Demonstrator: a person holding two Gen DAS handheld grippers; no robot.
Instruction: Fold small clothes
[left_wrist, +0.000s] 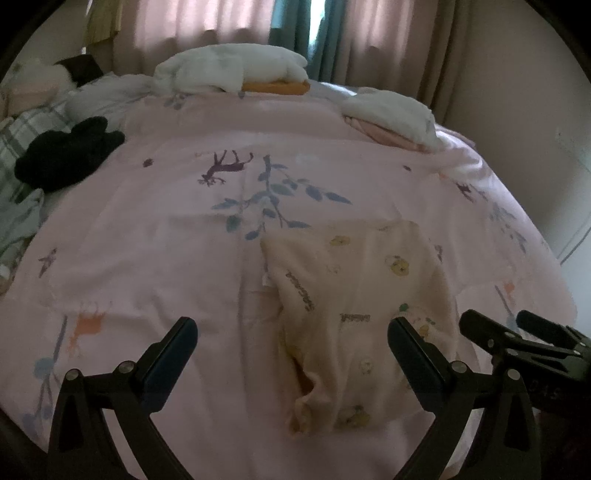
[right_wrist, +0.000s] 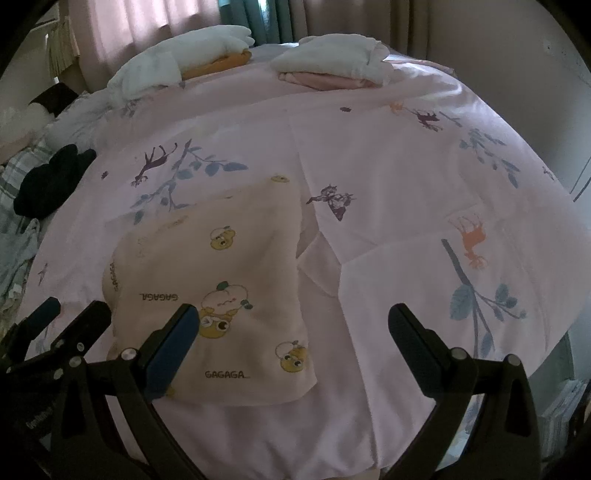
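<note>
A bed (right_wrist: 388, 155) under a pink quilt printed with deer and leafy branches fills a dim room, with pale curtains (left_wrist: 207, 22) along its far edge. Two stacks of folded clothes (right_wrist: 332, 66) sit near that edge, and a black garment (left_wrist: 66, 151) near the left edge. The cream bear-print garment (right_wrist: 221, 280) lies folded near the near edge; the left claw (left_wrist: 291, 343) and right claw (right_wrist: 291, 332) hover spread wide, gripping nothing.

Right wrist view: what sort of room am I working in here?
Most likely a bedroom. The small printed garment lies on a bed under a pink duvet with deer and leaf prints, folded stacks of clothes sit at its far edge, and curtains hang behind it.
</note>
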